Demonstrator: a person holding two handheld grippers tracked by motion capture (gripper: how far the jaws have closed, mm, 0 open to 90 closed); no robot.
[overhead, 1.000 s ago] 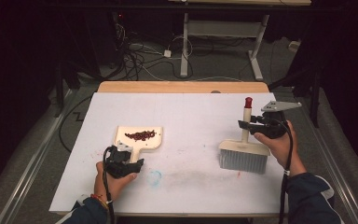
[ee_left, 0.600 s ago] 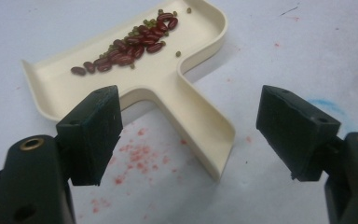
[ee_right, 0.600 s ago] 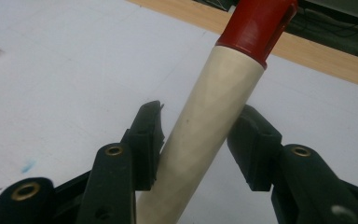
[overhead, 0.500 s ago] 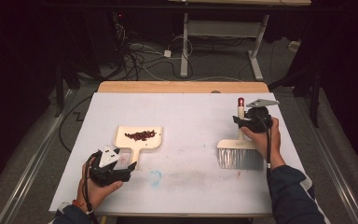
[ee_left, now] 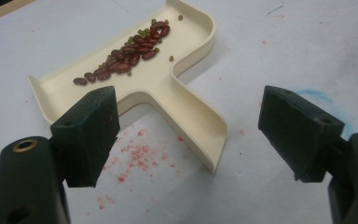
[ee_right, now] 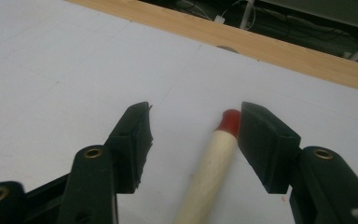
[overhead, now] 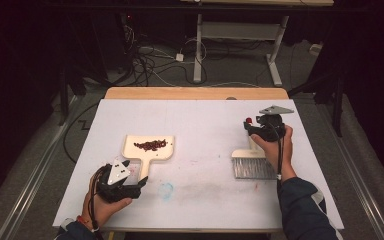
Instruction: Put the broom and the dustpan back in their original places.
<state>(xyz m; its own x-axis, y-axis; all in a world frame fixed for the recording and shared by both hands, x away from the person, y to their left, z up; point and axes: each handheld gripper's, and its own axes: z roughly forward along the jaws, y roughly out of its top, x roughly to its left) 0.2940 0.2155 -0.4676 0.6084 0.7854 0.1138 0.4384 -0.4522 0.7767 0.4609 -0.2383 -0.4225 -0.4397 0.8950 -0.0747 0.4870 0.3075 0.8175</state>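
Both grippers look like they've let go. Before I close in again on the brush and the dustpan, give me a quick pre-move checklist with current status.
1. Left gripper open: ok, jaws spread wide.
2. Dustpan handle lined up between the left jaws: ok, handle end lies in the gap ahead.
3. Beans contained in the dustpan: ok, piled in the tray.
4. Right gripper open: ok, jaws apart.
5. Brush handle between the right jaws: ok, though its red tip sits close to one jaw.
6. Brush lying flat on the table: cannot tell.
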